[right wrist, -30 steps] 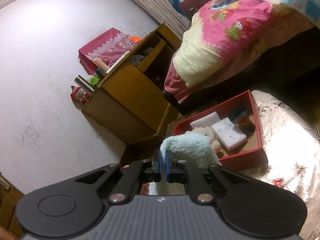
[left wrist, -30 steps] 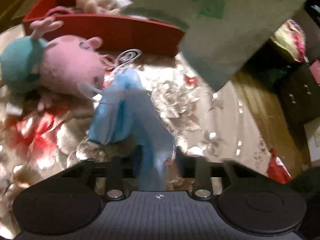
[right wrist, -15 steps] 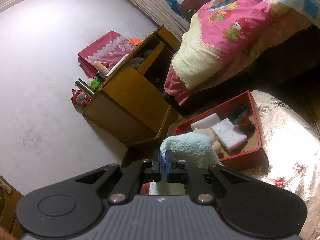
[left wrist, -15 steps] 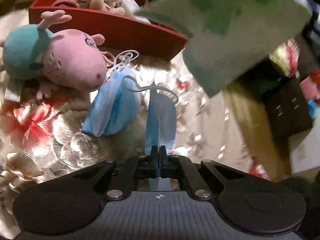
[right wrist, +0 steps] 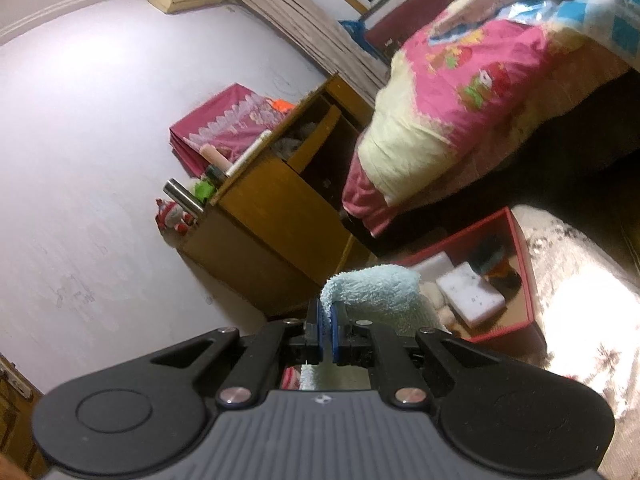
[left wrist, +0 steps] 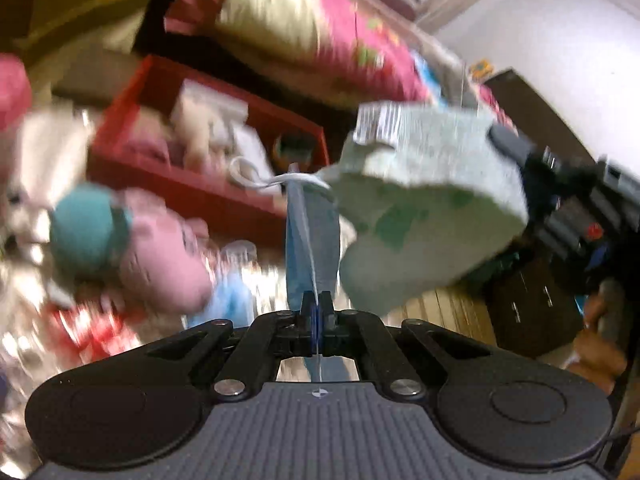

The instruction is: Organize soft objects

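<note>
Two clamped grippers: left gripper (left wrist: 316, 308) on pleated blue mask (left wrist: 312, 240), right gripper (right wrist: 327, 330) on fluffy pale-green towel (right wrist: 372, 288).

Tabletop (right wrist: 580, 304) covered w/ shiny floral cloth, red box (left wrist: 192, 196) set on it, pink plush pig (left wrist: 160, 256) laid just in front of box, blue face mask (left wrist: 236, 300) beside pig, blurred.

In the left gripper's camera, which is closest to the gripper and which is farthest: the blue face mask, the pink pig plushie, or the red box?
1. Blue pleated face mask: pinched between the shut fingers of the left gripper, dead centre.
2. Pink plush pig with a teal body: left of the gripper, lying on the shiny flowered cloth.
3. Red open box: behind the pig, holding other soft toys.
</note>
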The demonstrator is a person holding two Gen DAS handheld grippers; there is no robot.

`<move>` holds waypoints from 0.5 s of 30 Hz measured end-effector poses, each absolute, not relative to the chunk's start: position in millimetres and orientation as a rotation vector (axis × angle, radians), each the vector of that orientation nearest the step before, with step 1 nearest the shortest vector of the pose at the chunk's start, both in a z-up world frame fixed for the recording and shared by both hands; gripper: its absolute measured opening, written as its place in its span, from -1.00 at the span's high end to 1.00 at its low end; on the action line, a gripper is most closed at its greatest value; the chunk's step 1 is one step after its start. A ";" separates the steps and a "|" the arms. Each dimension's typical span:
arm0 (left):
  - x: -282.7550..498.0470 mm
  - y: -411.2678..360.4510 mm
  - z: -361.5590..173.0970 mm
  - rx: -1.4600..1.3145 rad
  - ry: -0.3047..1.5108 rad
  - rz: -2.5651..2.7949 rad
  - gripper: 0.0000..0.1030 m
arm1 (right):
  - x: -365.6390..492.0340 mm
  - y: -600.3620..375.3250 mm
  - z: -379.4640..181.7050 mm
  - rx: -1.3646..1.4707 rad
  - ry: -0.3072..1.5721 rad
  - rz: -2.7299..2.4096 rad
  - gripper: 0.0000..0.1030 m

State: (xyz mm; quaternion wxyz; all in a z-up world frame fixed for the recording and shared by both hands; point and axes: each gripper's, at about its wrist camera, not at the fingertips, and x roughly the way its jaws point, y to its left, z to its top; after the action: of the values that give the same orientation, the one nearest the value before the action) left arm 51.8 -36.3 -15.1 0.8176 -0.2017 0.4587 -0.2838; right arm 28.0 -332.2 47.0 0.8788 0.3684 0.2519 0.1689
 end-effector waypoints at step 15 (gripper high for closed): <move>102.1 -31.4 34.7 -0.396 0.779 -0.501 1.00 | 52.1 -328.2 79.3 0.722 0.418 0.337 1.00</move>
State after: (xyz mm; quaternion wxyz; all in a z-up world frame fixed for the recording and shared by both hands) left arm 102.1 -31.4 34.7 0.8758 -0.1898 0.3733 -0.2399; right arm 52.1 -328.2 79.3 0.9006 0.3488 0.2018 0.1627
